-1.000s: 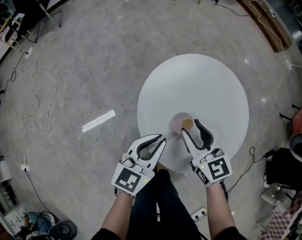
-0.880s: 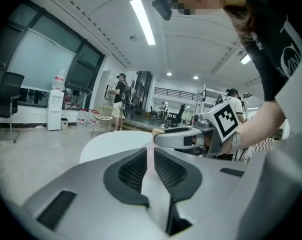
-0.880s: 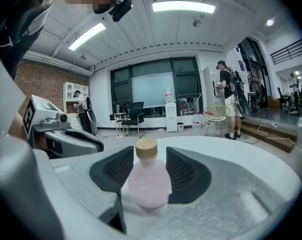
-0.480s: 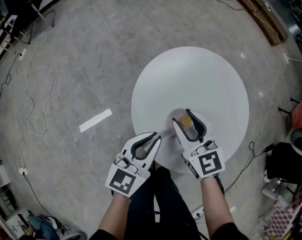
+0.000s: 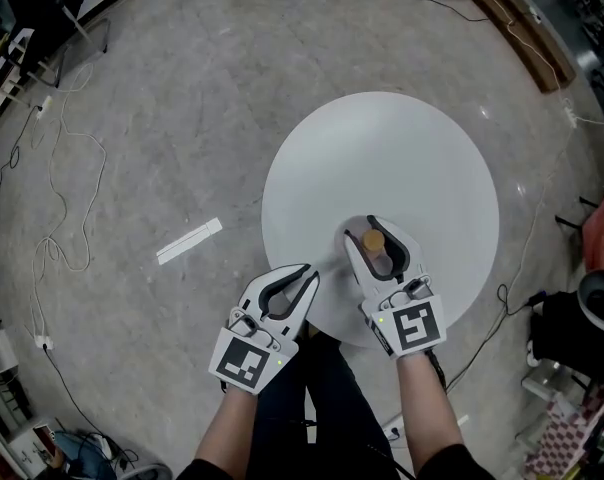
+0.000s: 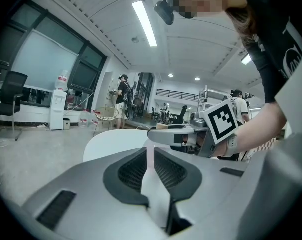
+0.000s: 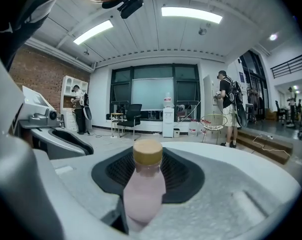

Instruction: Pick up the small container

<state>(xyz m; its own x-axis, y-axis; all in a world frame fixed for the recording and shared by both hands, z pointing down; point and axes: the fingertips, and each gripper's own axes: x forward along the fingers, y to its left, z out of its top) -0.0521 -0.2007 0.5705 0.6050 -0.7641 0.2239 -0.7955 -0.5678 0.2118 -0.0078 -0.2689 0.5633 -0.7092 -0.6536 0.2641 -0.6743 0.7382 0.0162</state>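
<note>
The small container is a pink bottle with a tan cap (image 5: 374, 240). It stands upright near the front edge of the round white table (image 5: 402, 148). My right gripper (image 5: 363, 229) reaches over that edge, and the bottle (image 7: 143, 186) stands deep between its jaws. The jaws are closing, with a gap still showing on both sides of the bottle. My left gripper (image 5: 310, 271) hangs left of the table's front edge, over the floor. It is shut with nothing in it, its pads (image 6: 150, 156) pressed together.
The table stands on a grey concrete floor. A white strip (image 5: 189, 241) lies on the floor to the left, and loose cables (image 5: 57, 238) run further left. Dark equipment (image 5: 600, 303) stands at the right edge. People and chairs stand far off in the gripper views.
The right gripper has slid forward, so the bottle went from near the jaw tips to deep between the jaws. The left gripper has stayed shut and hardly moved.
</note>
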